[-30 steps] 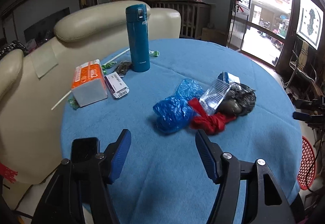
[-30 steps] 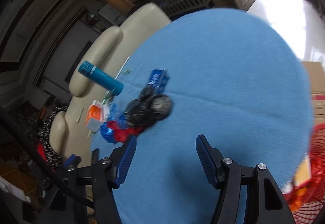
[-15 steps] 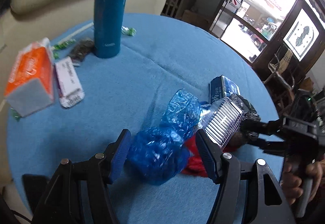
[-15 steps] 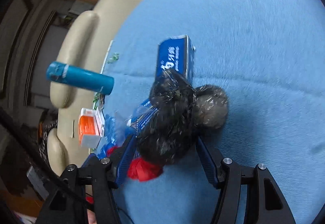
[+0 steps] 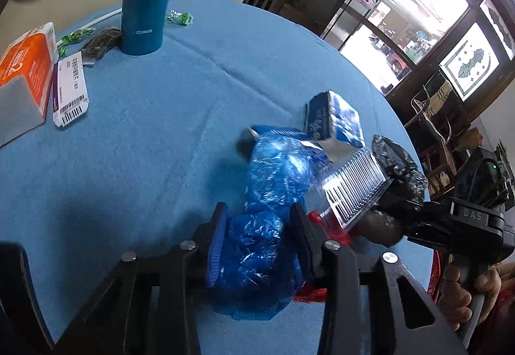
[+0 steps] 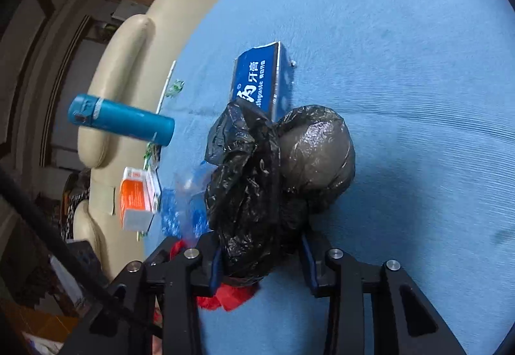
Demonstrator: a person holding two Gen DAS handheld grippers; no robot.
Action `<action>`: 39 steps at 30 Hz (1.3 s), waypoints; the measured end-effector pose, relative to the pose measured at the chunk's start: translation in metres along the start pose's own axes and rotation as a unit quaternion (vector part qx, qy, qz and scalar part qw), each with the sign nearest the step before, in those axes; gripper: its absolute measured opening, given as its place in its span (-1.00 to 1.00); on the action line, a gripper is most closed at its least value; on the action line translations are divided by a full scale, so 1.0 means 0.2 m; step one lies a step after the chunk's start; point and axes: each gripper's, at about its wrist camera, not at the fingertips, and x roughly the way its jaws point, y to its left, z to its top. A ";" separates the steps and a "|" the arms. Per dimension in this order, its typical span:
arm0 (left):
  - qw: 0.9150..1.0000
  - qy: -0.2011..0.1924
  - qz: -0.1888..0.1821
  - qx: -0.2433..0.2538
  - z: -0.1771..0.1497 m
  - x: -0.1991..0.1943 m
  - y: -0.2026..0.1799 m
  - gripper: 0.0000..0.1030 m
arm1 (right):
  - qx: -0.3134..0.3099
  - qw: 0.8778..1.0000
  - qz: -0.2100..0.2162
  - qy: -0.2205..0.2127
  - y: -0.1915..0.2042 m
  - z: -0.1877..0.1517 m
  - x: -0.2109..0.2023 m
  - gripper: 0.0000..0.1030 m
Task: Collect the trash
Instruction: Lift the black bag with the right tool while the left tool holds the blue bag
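Left hand-held gripper (image 5: 257,245): jaws just closed, pinching blue plastic bag (image 5: 273,181) on table (image 5: 145,129) | Right hand-held gripper (image 6: 260,261): jaws just closed, pinching black plastic bag (image 6: 251,181) beside toothpaste box (image 6: 257,81).

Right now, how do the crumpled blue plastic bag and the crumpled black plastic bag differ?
The crumpled blue plastic bag is translucent blue, while the crumpled black plastic bag is opaque and dark, with a taut rounded bulge. The blue bag sits between the fingers of the left gripper, the black bag between those of the right gripper. Both are shiny, wrinkled film lying in one pile on the blue tablecloth, and each gripper's jaws have just closed on its bag.
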 end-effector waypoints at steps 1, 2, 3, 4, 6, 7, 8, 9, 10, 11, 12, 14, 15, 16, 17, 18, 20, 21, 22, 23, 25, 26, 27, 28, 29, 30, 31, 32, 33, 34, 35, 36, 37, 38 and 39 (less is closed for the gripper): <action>1.000 -0.004 -0.001 0.001 -0.02 -0.02 -0.03 -0.33 | -0.008 1.000 0.002 0.000 -0.02 -0.02 -0.05 -0.21; 1.000 -0.007 -0.004 0.001 -0.05 -0.03 -0.05 -0.35 | -0.015 1.000 0.003 -0.002 -0.04 -0.04 -0.10 -0.21; 1.000 -0.010 -0.006 0.000 -0.08 -0.05 -0.08 -0.36 | -0.024 1.000 0.005 -0.004 -0.07 -0.06 -0.16 -0.21; 1.000 -0.013 -0.007 0.000 -0.10 -0.06 -0.11 -0.37 | -0.030 1.000 0.007 -0.006 -0.09 -0.08 -0.21 -0.21; 1.000 -0.017 -0.012 0.001 -0.16 -0.10 -0.15 -0.39 | -0.042 0.999 0.007 -0.017 -0.15 -0.13 -0.33 -0.21; 1.000 -0.017 -0.012 0.002 -0.19 -0.12 -0.17 -0.40 | -0.052 0.998 0.004 -0.024 -0.18 -0.16 -0.38 -0.21; 1.000 -0.018 -0.010 0.004 -0.22 -0.13 -0.20 -0.41 | -0.062 0.998 -0.005 -0.028 -0.20 -0.19 -0.42 -0.21; 1.000 -0.022 -0.006 0.006 -0.26 -0.16 -0.22 -0.45 | -0.074 0.997 -0.019 -0.030 -0.23 -0.22 -0.47 -0.21; 1.000 -0.025 -0.004 0.006 -0.29 -0.19 -0.25 -0.46 | -0.081 0.996 -0.031 -0.032 -0.26 -0.26 -0.52 -0.21; 1.000 -0.029 -0.003 0.005 -0.33 -0.22 -0.27 -0.49 | -0.087 0.995 -0.043 -0.031 -0.28 -0.29 -0.54 -0.21; 0.999 -0.034 -0.003 0.004 -0.37 -0.25 -0.29 -0.53 | -0.089 0.994 -0.052 -0.027 -0.33 -0.33 -0.59 -0.21; 0.999 -0.041 -0.008 0.000 -0.44 -0.32 -0.31 -0.73 | -0.088 0.993 -0.070 -0.020 -0.39 -0.38 -0.64 -0.21; 0.999 -0.042 -0.010 -0.003 -0.47 -0.34 -0.32 -0.73 | -0.089 0.992 -0.082 -0.014 -0.41 -0.40 -0.66 -0.20; 0.999 -0.043 -0.008 -0.006 -0.51 -0.37 -0.32 -0.73 | -0.090 0.991 -0.096 -0.011 -0.43 -0.41 -0.68 -0.20; 0.999 -0.041 -0.003 -0.006 -0.54 -0.38 -0.32 -0.73 | -0.086 0.990 -0.109 -0.008 -0.46 -0.43 -0.69 -0.20; 0.999 -0.038 0.006 -0.005 -0.55 -0.38 -0.32 -0.73 | -0.080 0.990 -0.116 -0.006 -0.48 -0.43 -0.70 -0.17; 0.999 -0.034 0.034 -0.008 -0.55 -0.38 -0.31 -0.73 | -0.070 0.991 -0.115 -0.005 -0.52 -0.45 -0.73 -0.15; 0.998 -0.036 0.045 -0.013 -0.54 -0.39 -0.30 -0.70 | -0.065 0.991 -0.117 -0.007 -0.52 -0.45 -0.73 -0.06; 0.998 -0.039 0.049 -0.016 -0.53 -0.40 -0.30 -0.65 | -0.064 0.991 -0.117 -0.008 -0.52 -0.44 -0.72 0.06; 0.998 -0.045 0.051 -0.016 -0.52 -0.41 -0.30 -0.33 | -0.068 0.991 -0.117 -0.012 -0.51 -0.44 -0.72 0.09; 0.995 -0.066 0.076 -0.008 -0.47 -0.42 -0.30 0.48 | -0.080 0.988 -0.127 -0.024 -0.48 -0.45 -0.71 0.12; 0.993 -0.077 0.094 -0.008 -0.46 -0.41 -0.30 0.58 | -0.079 0.988 -0.131 -0.025 -0.49 -0.45 -0.71 0.12; 0.991 -0.078 0.105 -0.006 -0.43 -0.39 -0.29 0.58 | -0.077 0.988 -0.129 -0.025 -0.48 -0.45 -0.70 0.12; 0.991 -0.073 0.109 -0.005 -0.40 -0.35 -0.28 0.58 | -0.080 0.989 -0.123 -0.026 -0.48 -0.45 -0.68 0.12; 0.992 -0.066 0.111 -0.005 -0.38 -0.31 -0.26 0.58 | -0.086 0.988 -0.124 -0.029 -0.46 -0.46 -0.66 0.12; 0.992 -0.052 0.113 -0.005 -0.36 -0.26 -0.24 0.58 | -0.092 0.986 -0.132 -0.031 -0.45 -0.46 -0.64 0.12; 0.992 -0.042 0.116 -0.007 -0.34 -0.22 -0.23 0.58 | -0.098 0.985 -0.140 -0.028 -0.44 -0.47 -0.61 0.09; 0.993 -0.035 0.115 -0.008 -0.33 -0.18 -0.22 0.58 | -0.102 0.984 -0.144 -0.028 -0.44 -0.47 -0.60 0.03; 0.993 -0.033 0.110 -0.005 -0.33 -0.15 -0.23 0.58 | -0.108 0.982 -0.149 -0.037 -0.43 -0.48 -0.61 -0.05; 0.994 -0.032 0.105 -0.001 -0.31 -0.12 -0.24 0.58 | -0.113 0.981 -0.153 -0.041 -0.42 -0.49 -0.60 -0.09; 0.994 -0.034 0.104 0.004 -0.31 -0.10 -0.25 0.57 | -0.115 0.981 -0.152 -0.043 -0.42 -0.49 -0.60 -0.12; 0.994 -0.038 0.105 0.009 -0.31 -0.10 -0.27 0.41 | -0.117 0.981 -0.150 -0.045 -0.42 -0.49 -0.59 -0.17; 0.994 -0.038 0.103 0.013 -0.31 -0.08 -0.29 0.25 | -0.122 0.980 -0.148 -0.048 -0.41 -0.50 -0.60 -0.21; 0.995 -0.035 0.096 0.015 -0.31 -0.07 -0.30 -0.05 | -0.127 0.979 -0.148 -0.050 -0.41 -0.50 -0.60 -0.22; 0.995 -0.034 0.089 0.015 -0.31 -0.06 -0.31 -0.26 | -0.135 0.978 -0.148 -0.051 -0.40 -0.52 -0.61 -0.24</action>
